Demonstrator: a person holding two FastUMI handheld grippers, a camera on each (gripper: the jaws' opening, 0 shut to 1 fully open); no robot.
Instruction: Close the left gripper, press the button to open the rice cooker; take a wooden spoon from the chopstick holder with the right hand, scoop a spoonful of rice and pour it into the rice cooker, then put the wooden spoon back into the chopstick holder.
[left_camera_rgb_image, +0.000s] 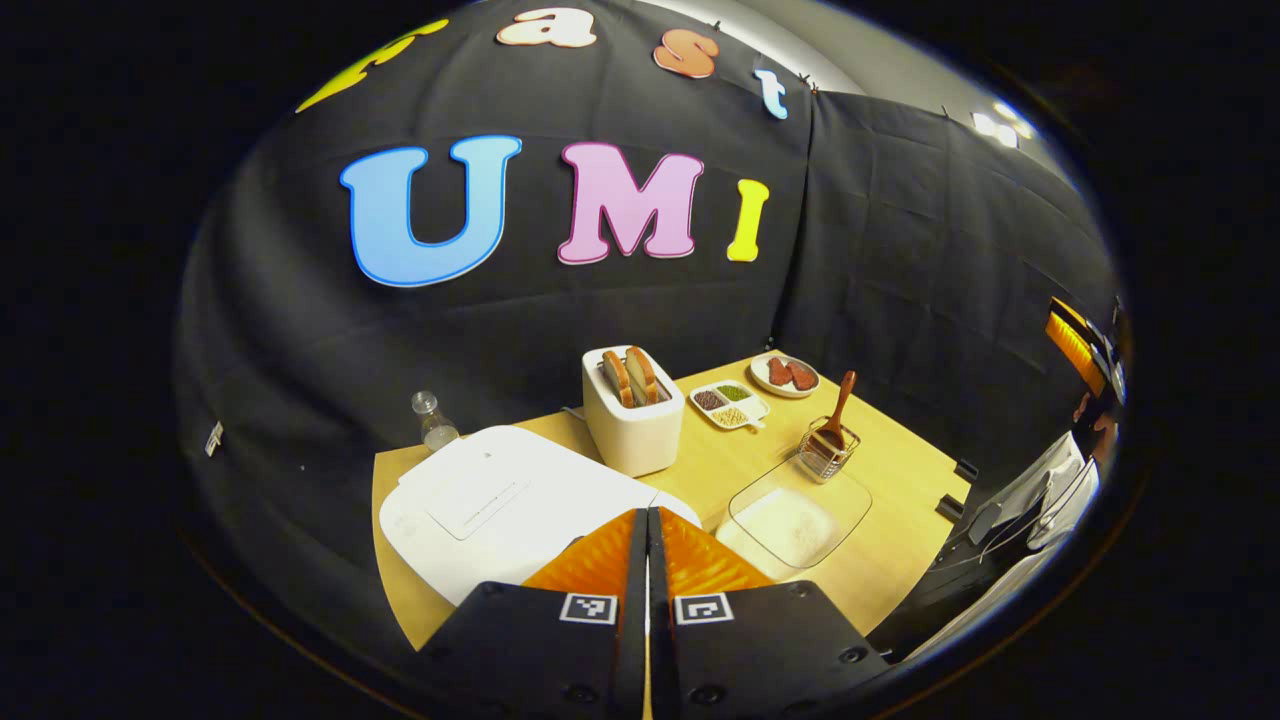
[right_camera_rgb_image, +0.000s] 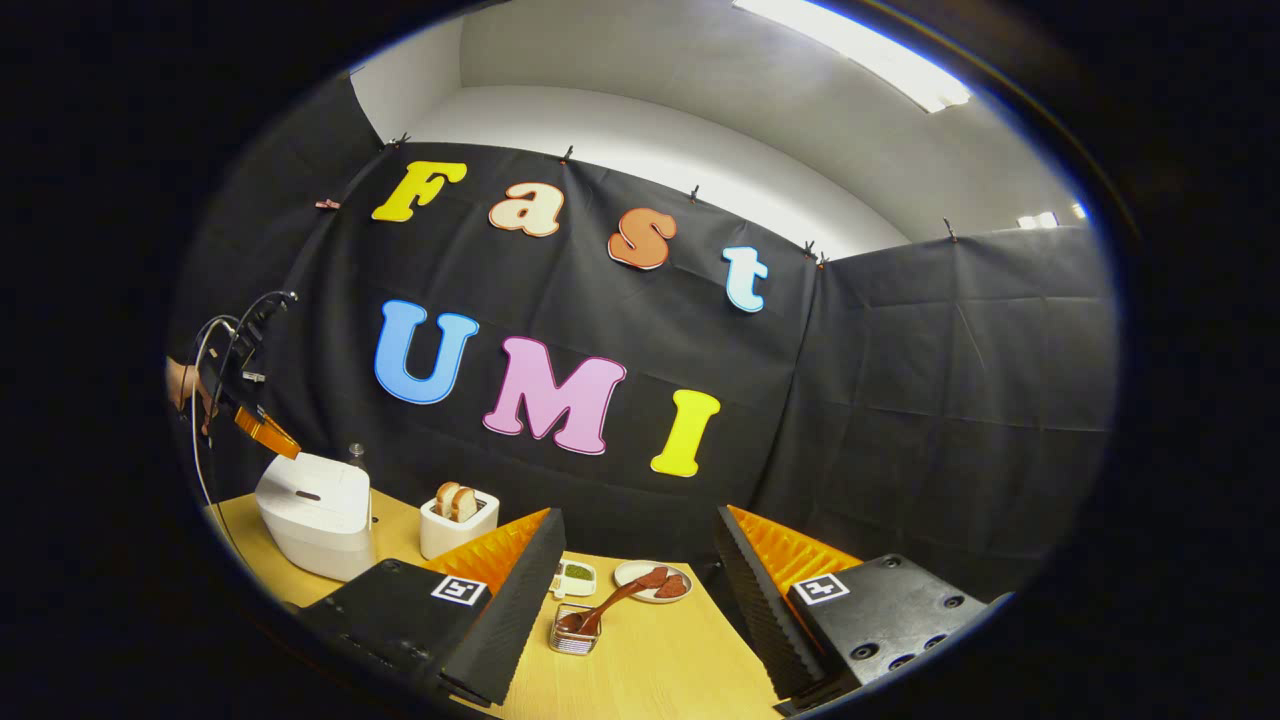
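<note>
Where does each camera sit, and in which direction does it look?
Left gripper view: rides on the left tongs, shut, above the closed rice cooker, looking down across the table.
Right gripper view: rides on the right tongs, open, low over the table, facing the booth wall; the left tongs and a hand show far left.
Both share the rice cooker, toaster, wooden spoon in its chopstick holder.

— What colours lie ahead of your left tool?
— You have a white rice cooker (left_camera_rgb_image: 500, 500), a white toaster (left_camera_rgb_image: 630, 415) with tan bread slices (left_camera_rgb_image: 630, 377), and a pale wooden table (left_camera_rgb_image: 900, 450).
— And before your right tool?
— You see a brown wooden spoon (right_camera_rgb_image: 610, 605) in a silvery wire chopstick holder (right_camera_rgb_image: 574, 634), near a white plate (right_camera_rgb_image: 640, 570) of reddish pieces.
</note>
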